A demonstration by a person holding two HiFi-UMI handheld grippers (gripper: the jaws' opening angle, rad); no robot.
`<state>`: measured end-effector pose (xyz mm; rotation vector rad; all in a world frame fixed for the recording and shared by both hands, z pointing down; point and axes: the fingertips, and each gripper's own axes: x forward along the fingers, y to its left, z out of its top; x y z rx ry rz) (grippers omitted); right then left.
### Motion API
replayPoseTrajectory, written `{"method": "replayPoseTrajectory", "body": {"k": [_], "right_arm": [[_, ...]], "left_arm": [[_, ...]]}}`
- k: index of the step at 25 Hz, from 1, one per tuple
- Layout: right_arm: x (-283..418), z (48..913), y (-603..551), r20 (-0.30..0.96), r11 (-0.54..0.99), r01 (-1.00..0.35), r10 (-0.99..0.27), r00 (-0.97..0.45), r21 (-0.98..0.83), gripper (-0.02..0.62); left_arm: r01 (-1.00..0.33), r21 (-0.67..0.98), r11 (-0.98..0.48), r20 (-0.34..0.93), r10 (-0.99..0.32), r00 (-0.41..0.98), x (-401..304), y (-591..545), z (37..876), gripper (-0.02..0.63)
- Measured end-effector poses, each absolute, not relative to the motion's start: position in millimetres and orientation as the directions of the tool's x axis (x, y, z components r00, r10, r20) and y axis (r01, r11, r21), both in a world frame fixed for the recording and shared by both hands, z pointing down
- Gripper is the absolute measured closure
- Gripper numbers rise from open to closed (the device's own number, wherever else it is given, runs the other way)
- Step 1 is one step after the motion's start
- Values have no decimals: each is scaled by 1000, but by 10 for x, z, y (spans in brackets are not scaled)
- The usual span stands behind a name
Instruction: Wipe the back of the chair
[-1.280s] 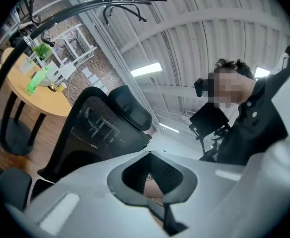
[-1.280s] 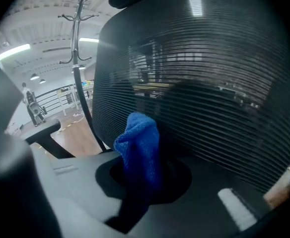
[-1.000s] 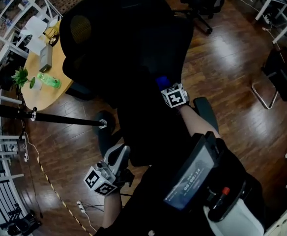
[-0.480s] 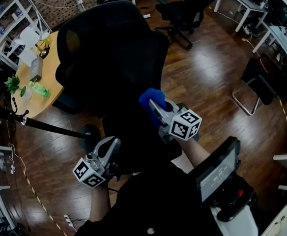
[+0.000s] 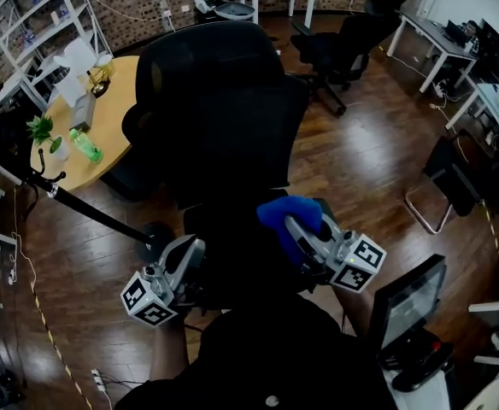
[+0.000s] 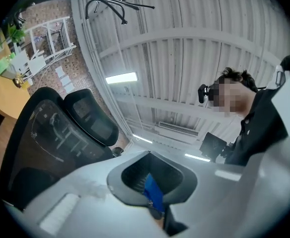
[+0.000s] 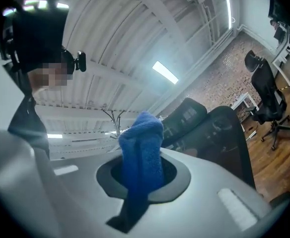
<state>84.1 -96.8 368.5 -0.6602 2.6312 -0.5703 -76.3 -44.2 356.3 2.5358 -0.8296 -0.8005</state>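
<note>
Right gripper [image 7: 144, 180] has its jaws clamped on a blue cloth [image 7: 141, 148], which stands up in a bunch above them w/ a dark tail hanging below. Behind it, to the right, is a black chair [image 7: 214, 138] w/ a headrest [image 7: 184, 114]; a 2nd office chair [image 7: 265, 90] stands on the wood floor [image 7: 276, 152] at far right. 1 ceiling light [image 7: 165, 72] glows overhead, and a person [image 7: 36, 33] shows at upper left.

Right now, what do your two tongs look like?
Both are smooth grey shells that narrow toward the tips. The left tongs wear a white cube printed with black square markers, and the right tongs have a matching cube. The person holding them wears a black top.
</note>
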Motion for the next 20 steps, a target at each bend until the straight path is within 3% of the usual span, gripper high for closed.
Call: {"method": "replayPoseTrajectory", "body": {"k": [20], "right_arm": [[1007, 3827, -950, -297, 849, -220, -393, -870, -480, 565]], "left_arm": [[-567, 498, -656, -280, -741, 611, -397, -358, 3714, 603]]}}
